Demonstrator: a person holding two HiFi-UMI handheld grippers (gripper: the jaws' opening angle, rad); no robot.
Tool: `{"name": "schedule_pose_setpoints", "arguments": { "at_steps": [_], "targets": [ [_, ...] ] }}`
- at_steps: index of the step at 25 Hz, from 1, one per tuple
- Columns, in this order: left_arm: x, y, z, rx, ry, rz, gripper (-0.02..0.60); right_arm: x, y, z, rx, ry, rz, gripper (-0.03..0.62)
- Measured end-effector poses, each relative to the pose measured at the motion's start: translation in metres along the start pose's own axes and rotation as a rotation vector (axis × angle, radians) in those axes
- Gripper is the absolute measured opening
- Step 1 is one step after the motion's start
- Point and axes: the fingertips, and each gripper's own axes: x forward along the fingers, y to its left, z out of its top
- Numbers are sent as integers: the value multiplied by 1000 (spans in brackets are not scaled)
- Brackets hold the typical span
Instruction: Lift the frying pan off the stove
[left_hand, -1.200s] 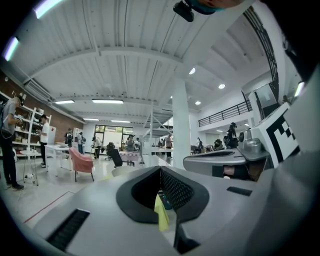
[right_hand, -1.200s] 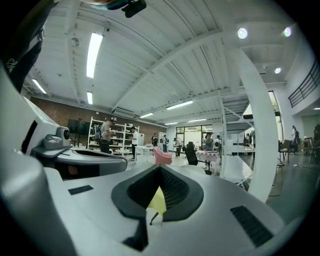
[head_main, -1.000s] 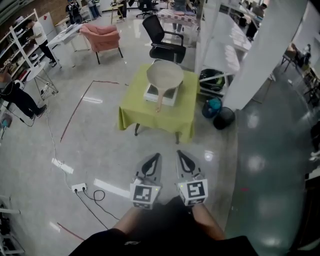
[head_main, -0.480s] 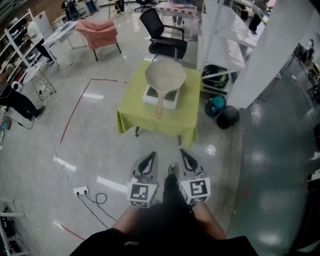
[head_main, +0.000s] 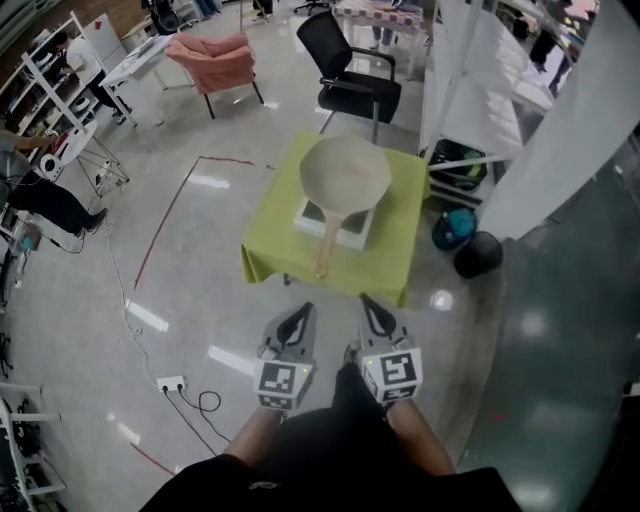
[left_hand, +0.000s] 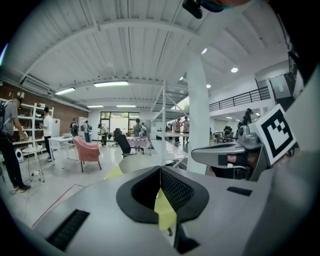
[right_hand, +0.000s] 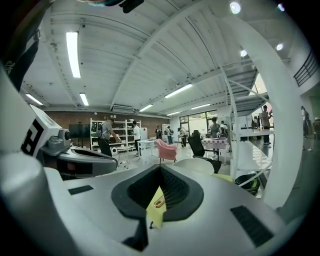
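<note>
A pale frying pan (head_main: 345, 175) with a long wooden handle (head_main: 327, 245) rests on a white stove (head_main: 335, 222), on a small table under a lime green cloth (head_main: 385, 260). Its handle points toward me. Both grippers hang side by side over the floor, short of the table's near edge. My left gripper (head_main: 302, 318) is shut with nothing in it; my right gripper (head_main: 370, 310) is shut and empty too. Through the left gripper view's closed jaws a strip of the green cloth (left_hand: 164, 212) shows. In the right gripper view the pan (right_hand: 200, 165) rises above the jaws, the handle's end (right_hand: 159, 202) in the slot.
A black office chair (head_main: 358, 78) stands behind the table and a pink armchair (head_main: 215, 60) at the back left. White shelving (head_main: 470, 90) and a white pillar (head_main: 560, 140) flank the right, with bags (head_main: 465, 240) at their foot. A power strip and cables (head_main: 180, 385) lie left.
The table with the pan has come closer in the head view as I walk toward it. Both grippers stay shut, side by side, now almost at the cloth's near edge.
</note>
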Motion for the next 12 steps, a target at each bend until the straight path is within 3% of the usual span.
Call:
{"name": "schedule_pose_setpoints", "arguments": {
  "at_steps": [6, 12],
  "targets": [
    [62, 7, -2, -25, 74, -2, 44, 51, -41, 5, -14, 40, 83, 15],
    [93, 12, -16, -65, 149, 30, 44, 80, -64, -10, -18, 120, 143, 15]
  ]
}}
